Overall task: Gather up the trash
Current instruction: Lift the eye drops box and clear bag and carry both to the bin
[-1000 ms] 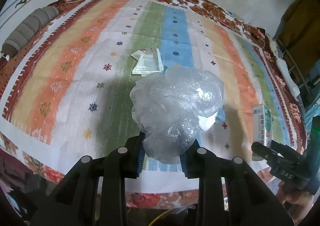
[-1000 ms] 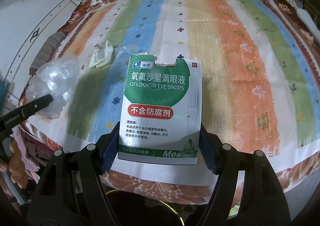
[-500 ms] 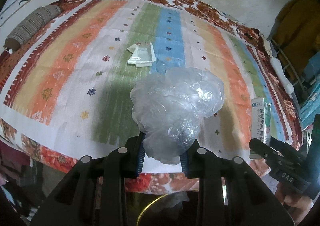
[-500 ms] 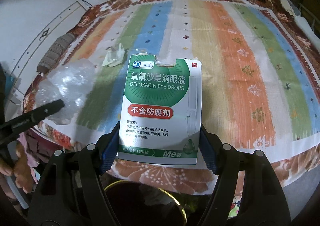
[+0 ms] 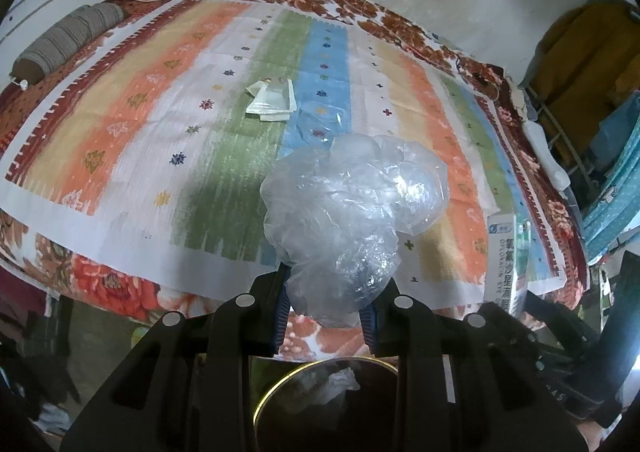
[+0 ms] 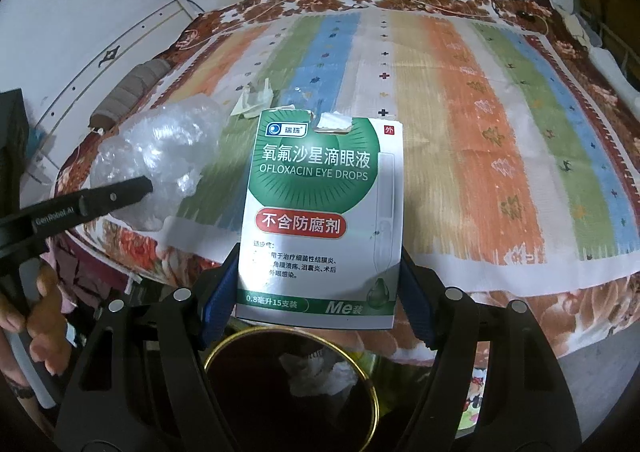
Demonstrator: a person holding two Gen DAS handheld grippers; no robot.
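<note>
Both tongs have drawn back off the bed (image 5: 120, 124) until a gold-rimmed bin (image 5: 280, 388) shows below them. Left wrist view: left tongs (image 5: 326, 316) pinch a crumpled clear bag (image 5: 352, 220); clear wrappers (image 5: 272, 104) lie on the striped cover. Right wrist view: right tongs (image 6: 316, 292) grip an eye-drops packet (image 6: 320, 212) above the bin (image 6: 224, 348).

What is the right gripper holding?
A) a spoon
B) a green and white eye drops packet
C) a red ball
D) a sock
B: the right gripper has its blue pads pressed on both sides of the eye drops packet.
</note>
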